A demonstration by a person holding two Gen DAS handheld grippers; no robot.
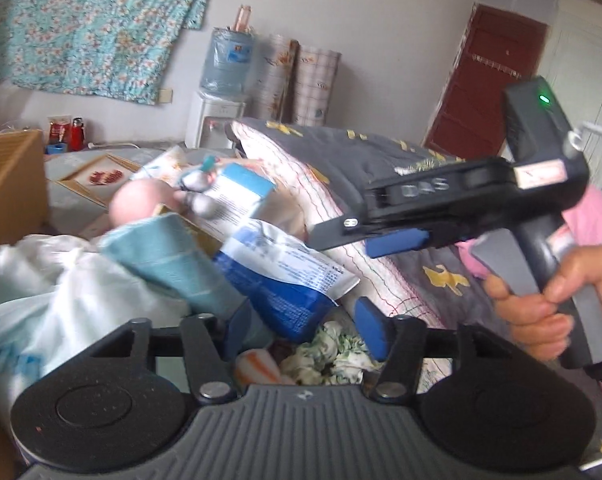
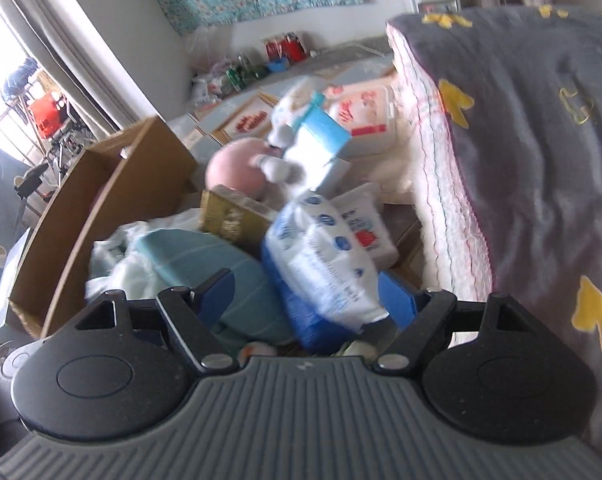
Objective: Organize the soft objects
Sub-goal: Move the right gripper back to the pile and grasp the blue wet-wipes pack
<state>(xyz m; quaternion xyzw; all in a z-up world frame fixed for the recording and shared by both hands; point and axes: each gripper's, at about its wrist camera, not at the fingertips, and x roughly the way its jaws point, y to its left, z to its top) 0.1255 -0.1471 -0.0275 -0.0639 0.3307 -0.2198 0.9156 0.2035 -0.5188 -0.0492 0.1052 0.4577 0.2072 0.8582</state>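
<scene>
A pile of soft goods lies on the bed: a blue and white tissue pack, a teal cushion, a white plastic bag and a pink plush ball. My left gripper is open above the pile, its left finger against the teal cushion. My right gripper is open with the tissue pack between its fingers; nothing is pinched. In the left wrist view it hovers over the folded quilt.
A folded grey quilt with yellow shapes lies to the right. A cardboard box stands at the left. A pink wipes pack, a light blue carton and a crumpled floral cloth lie nearby.
</scene>
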